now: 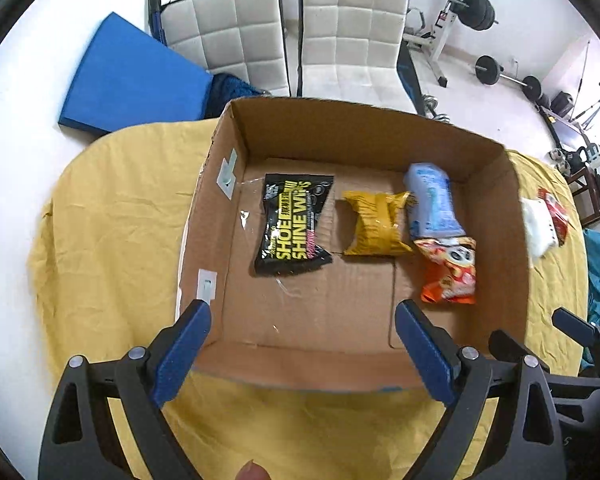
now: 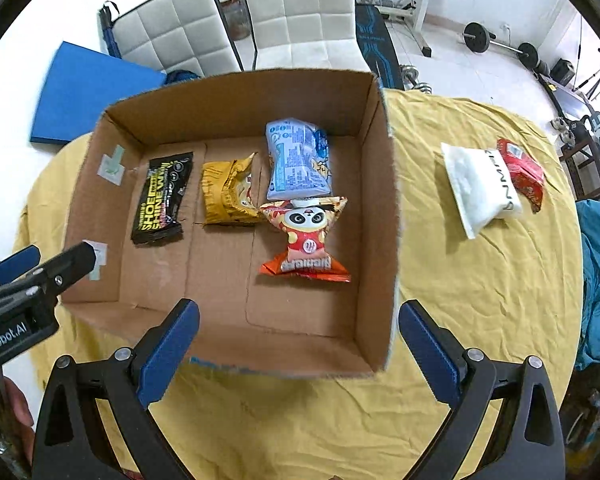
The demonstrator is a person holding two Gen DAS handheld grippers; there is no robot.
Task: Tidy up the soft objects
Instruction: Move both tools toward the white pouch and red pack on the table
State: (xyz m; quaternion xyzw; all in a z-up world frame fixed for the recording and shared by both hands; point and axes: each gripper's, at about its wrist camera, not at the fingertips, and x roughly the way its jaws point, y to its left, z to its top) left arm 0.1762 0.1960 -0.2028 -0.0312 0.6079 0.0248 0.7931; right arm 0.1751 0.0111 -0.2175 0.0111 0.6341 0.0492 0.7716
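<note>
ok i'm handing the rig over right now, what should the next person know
Left gripper: open, holding nothing.
Right gripper: open, holding nothing.
In the cardboard box: shoe shine wipes pack, yellow packet, blue pouch, orange panda snack bag.
Left to do: white pouch and red packet lie on the yellow cloth, outside the box.

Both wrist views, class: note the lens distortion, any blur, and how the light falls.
Left wrist view: fisheye bends the cardboard box rim; the white packet at right is smeared by blur. Right wrist view: the same bending with dark corners; the panda snack bag is sharp; even daylight, soft shadows on the yellow cloth.
</note>
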